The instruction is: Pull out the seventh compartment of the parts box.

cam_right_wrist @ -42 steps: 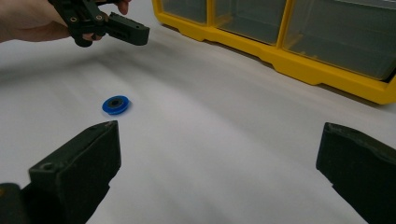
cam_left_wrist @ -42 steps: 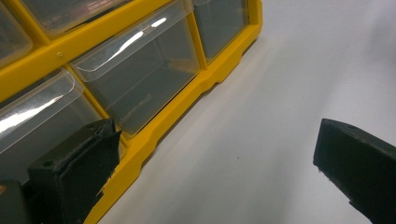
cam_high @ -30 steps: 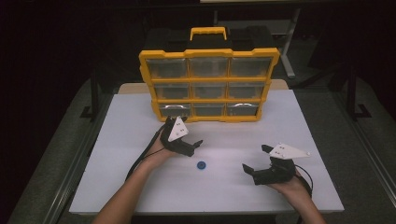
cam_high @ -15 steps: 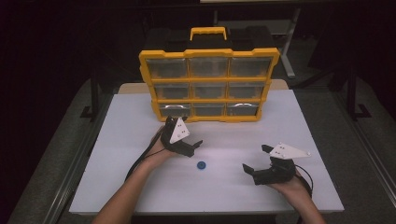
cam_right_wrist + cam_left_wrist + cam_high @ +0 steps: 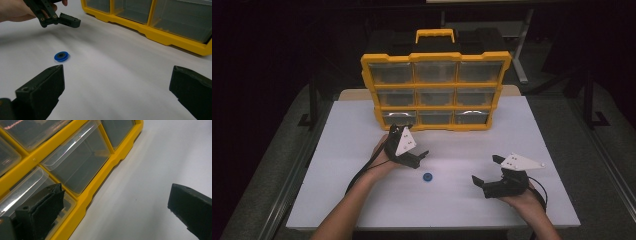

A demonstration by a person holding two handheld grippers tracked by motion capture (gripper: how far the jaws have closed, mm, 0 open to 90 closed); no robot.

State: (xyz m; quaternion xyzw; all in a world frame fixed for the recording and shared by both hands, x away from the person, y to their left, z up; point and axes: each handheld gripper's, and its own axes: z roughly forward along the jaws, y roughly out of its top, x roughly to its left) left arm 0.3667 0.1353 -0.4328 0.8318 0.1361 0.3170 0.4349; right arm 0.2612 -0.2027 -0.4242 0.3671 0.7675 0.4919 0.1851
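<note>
Clearly the point that matters is where the small blue ring lies against the two grippers. It lies flat on the white table, about midway between the left and right edges and a little toward the near edge, touching nothing. The left gripper hovers just beside it, on the far and left side, so the ring lies a little toward the person and to the right of its tips; its jaws are wide apart and hold nothing, and its own view looks at the lower drawers of the yellow organizer, not at the ring. The right gripper is farther, close to the near right corner, also spread wide and empty; in its view the ring sits ahead and to the left. The left one is nearer, I judge. The ring is round, so no long axis governs the grasp; whether its centre is a through hole I cannot tell well.
</note>
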